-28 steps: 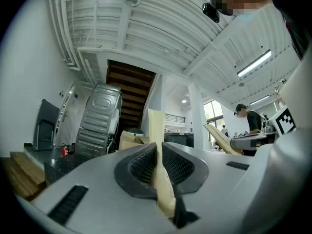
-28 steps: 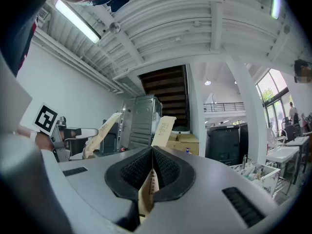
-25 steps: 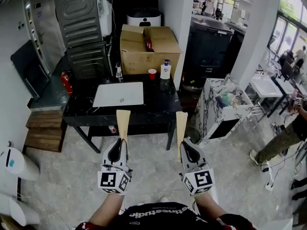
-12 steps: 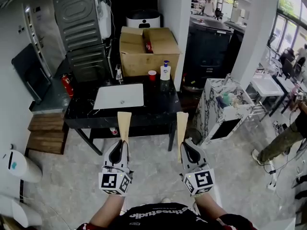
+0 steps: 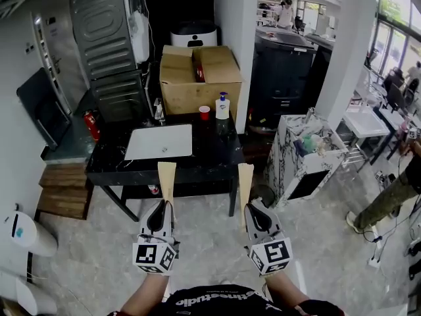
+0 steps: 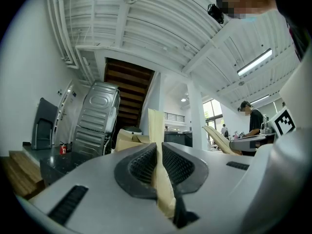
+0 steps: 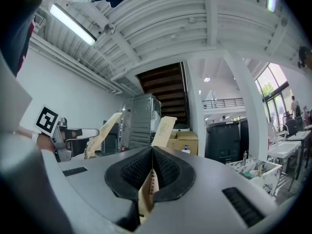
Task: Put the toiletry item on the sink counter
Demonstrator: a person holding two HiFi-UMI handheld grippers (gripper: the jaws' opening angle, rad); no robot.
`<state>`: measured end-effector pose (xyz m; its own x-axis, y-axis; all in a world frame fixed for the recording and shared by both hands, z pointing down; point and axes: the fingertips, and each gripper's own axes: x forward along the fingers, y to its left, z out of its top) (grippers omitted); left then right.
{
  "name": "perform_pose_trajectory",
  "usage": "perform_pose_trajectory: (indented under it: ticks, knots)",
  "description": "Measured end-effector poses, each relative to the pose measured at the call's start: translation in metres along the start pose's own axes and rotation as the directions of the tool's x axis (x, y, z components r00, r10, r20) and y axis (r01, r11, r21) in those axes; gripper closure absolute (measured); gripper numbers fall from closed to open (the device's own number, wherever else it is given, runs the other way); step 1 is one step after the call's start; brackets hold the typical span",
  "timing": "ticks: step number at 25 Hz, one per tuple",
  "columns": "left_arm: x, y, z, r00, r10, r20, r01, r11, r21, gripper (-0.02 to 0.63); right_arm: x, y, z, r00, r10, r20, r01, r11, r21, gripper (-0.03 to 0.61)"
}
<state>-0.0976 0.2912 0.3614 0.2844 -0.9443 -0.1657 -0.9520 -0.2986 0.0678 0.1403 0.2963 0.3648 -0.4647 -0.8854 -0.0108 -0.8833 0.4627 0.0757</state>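
**Held Packets: Handling and Orientation**

A flat tan paper toiletry packet [image 5: 167, 176] is clamped by its near end in the fingers [image 6: 141, 164] of the left gripper [image 5: 162, 209]. A second tan packet [image 5: 245, 180] is clamped likewise by the right gripper [image 5: 252, 212]. Both are carried above the floor [image 5: 207, 242], short of the black counter [image 5: 217, 151]. Each long axis is aligned with its gripper, free end toward the counter. The packets are judged light, thin and easily bent; an end grip suffices.
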Motion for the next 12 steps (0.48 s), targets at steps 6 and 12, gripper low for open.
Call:
perform_pose_trajectory:
  ticks: [6,12]
  knots:
    - [0.022,-0.021,-0.002,1.000,0.001,0.004,-0.001,1.000,0.018,0.569,0.002,-0.029,-0.007,1.000,0.014,-0.002,-0.014,1.000,0.009,0.538]
    - [0.032,-0.034,-0.008,1.000,0.025,0.009,-0.025,1.000,0.014,0.570,0.005,-0.047,-0.018,0.999,0.039,-0.011,-0.038,0.999,0.026,0.537]
